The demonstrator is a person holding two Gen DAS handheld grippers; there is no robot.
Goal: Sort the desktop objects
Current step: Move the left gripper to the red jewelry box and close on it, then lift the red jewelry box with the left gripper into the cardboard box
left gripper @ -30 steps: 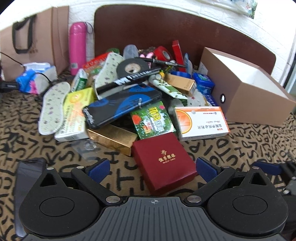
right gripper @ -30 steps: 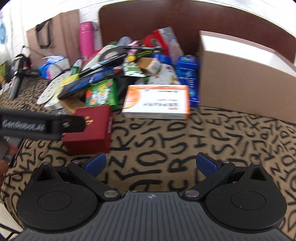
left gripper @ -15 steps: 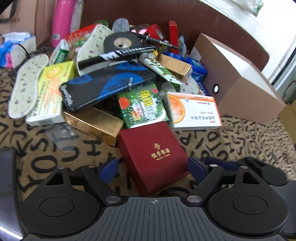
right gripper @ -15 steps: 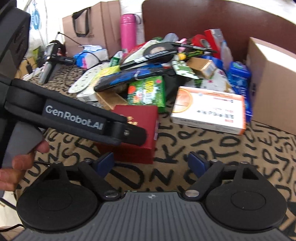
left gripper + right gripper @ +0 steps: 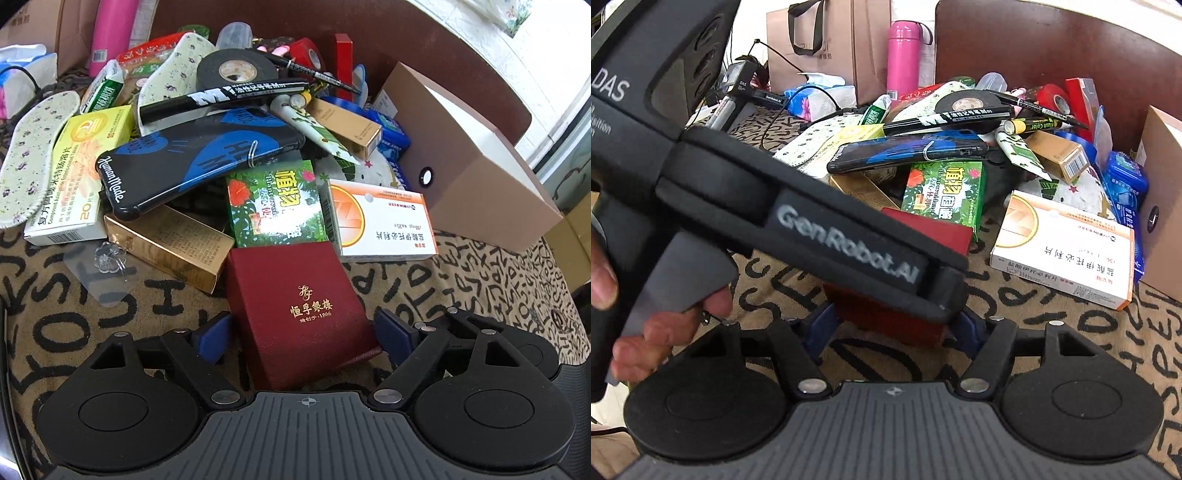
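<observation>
Left gripper stood open astride the red box, bare cloth rightward, gold box touching its far-left corner; right gripper also open.

Left gripper: black body, ribbed grey housing, blue finger pads, silver screws, white "GenRobot.AI" lettering; bare-skinned hand.

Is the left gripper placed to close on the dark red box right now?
Probably yes. The left gripper is open, with one blue finger on each side of the dark red box, and nothing lies on its lid. The gold box touches only its far left corner.
</observation>
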